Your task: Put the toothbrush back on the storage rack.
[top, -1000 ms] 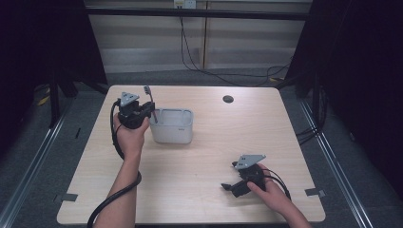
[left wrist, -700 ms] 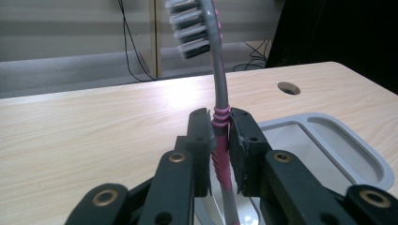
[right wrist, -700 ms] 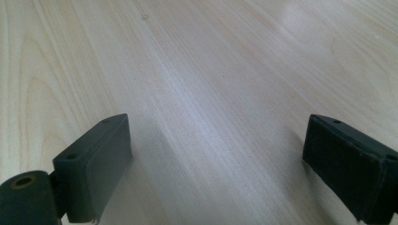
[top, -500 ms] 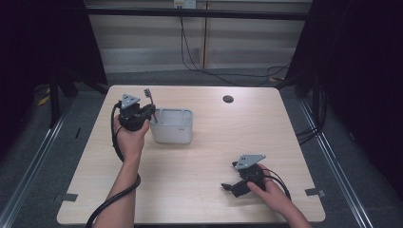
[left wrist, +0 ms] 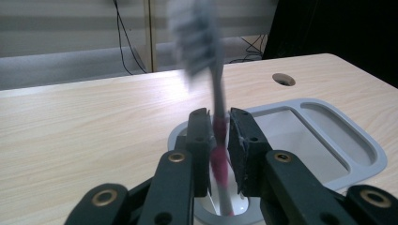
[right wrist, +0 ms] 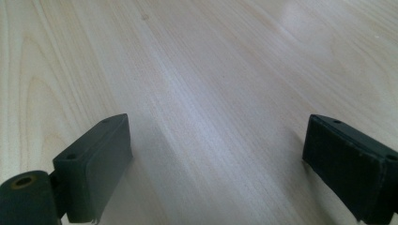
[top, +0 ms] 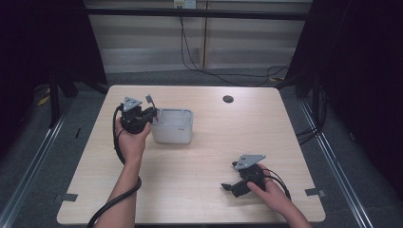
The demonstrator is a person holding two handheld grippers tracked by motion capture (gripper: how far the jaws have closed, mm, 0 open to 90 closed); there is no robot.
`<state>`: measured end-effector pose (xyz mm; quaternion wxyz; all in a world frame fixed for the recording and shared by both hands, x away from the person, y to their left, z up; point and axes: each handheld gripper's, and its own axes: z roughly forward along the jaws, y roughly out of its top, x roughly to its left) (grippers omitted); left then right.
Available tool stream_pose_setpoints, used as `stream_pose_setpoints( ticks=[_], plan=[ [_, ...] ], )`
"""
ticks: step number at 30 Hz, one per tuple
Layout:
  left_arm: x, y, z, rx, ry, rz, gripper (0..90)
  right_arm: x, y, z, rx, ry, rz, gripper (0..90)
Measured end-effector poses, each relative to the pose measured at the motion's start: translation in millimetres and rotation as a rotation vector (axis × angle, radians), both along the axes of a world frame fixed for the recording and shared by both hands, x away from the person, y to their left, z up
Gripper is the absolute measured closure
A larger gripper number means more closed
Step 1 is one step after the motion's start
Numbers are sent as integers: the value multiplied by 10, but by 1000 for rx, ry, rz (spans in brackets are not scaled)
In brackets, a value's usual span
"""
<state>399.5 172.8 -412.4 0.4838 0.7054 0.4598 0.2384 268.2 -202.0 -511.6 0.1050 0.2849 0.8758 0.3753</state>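
Nearest the person, the right claw [top: 237, 186] rests low on the pale wooden worktop [top: 209, 156] at its near right, its 2 jaws spread wide with bare wood between them. Farther out on the left, the left claw [top: 148, 114] is clamped on a toothbrush [left wrist: 217, 140] with a pink and grey handle, held upright, bristle head on top, lower end inside the round hole of a grey holder tray [top: 173, 126]. Beyond, a round cable hole [top: 228, 99] sits near the worktop's far edge.
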Motion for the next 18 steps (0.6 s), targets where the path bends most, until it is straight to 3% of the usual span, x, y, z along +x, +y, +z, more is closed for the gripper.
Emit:
stream_pose_setpoints(
  ticks=[18],
  plan=[
    [-15, -2, 2, 1, 8, -7, 791, 0, 0, 0, 0, 0, 0, 77]
  ],
)
